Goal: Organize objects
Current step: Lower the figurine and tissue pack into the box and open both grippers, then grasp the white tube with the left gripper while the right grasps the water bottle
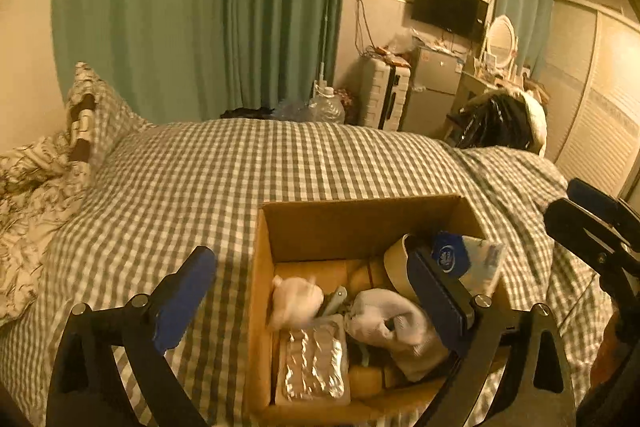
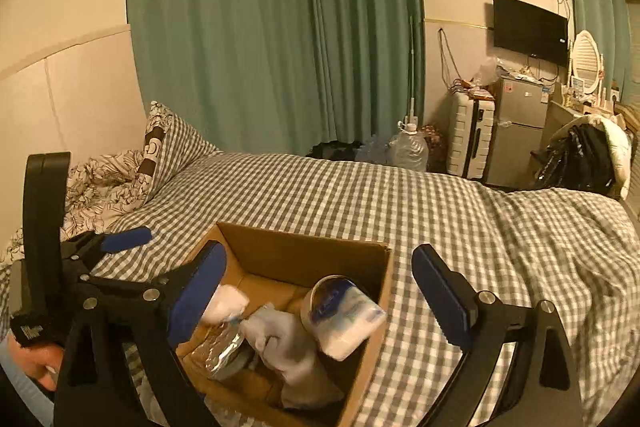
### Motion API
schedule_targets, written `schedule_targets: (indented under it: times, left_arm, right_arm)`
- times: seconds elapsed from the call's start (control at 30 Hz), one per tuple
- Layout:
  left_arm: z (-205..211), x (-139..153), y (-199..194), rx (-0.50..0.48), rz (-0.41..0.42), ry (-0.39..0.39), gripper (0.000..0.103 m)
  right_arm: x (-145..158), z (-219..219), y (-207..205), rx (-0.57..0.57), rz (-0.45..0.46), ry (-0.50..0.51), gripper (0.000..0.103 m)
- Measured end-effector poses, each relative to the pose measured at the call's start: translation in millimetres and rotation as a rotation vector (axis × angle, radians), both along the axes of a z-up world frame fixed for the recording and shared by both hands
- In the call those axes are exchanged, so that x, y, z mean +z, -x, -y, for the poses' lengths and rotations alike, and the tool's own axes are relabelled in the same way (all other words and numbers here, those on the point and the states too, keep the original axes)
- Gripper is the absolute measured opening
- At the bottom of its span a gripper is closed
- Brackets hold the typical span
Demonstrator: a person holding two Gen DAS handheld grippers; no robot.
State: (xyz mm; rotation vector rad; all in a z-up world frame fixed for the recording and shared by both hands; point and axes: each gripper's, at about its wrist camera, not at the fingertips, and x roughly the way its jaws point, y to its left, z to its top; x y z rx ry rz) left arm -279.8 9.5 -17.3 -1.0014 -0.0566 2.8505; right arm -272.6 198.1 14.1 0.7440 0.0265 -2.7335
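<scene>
Both grippers open over filled box [image 1: 360,223].

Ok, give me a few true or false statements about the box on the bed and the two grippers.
1. The box sits on a checked bedspread. True.
2. The box is empty. False: it holds a foil pack, a white cloth and other items.
3. The left gripper is shut on the cloth. False: its jaws stand wide open, holding nothing.
4. The right gripper is open. True.
5. The curtains are red. False: they are green.
</scene>
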Motion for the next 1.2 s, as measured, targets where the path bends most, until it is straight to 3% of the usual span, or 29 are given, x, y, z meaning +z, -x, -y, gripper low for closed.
schedule_targets:
  times: [0.27, 0.5, 0.73, 0.83, 1.0, 1.07, 1.2]
  left_arm:
    - [21, 54, -70, 0.023, -0.074, 0.041, 0.103]
    - [50, 59, -126, 0.088, -0.082, 0.046, 0.103]
    - [64, 10, -151, 0.146, -0.015, 0.092, 0.103]
    - [65, -26, -148, 0.163, 0.049, 0.080, 0.103]
    - [59, -84, -137, 0.204, 0.145, 0.154, 0.101]
    - [57, -109, -130, 0.208, 0.207, 0.187, 0.088]
    - [53, -144, -119, 0.188, 0.293, 0.187, 0.081]
  right_arm:
    - [44, -7, -62, 0.002, -0.037, -0.029, 0.095]
    - [60, 0, -125, 0.018, -0.072, -0.065, 0.100]
    - [34, 9, -155, 0.022, -0.069, -0.092, 0.101]
    - [5, 11, -152, 0.017, -0.047, -0.113, 0.101]
    - [-50, 13, -138, 0.003, 0.029, -0.130, 0.101]
    - [-71, 13, -132, -0.001, 0.060, -0.124, 0.101]
    - [-101, 12, -124, 0.017, 0.110, -0.118, 0.101]
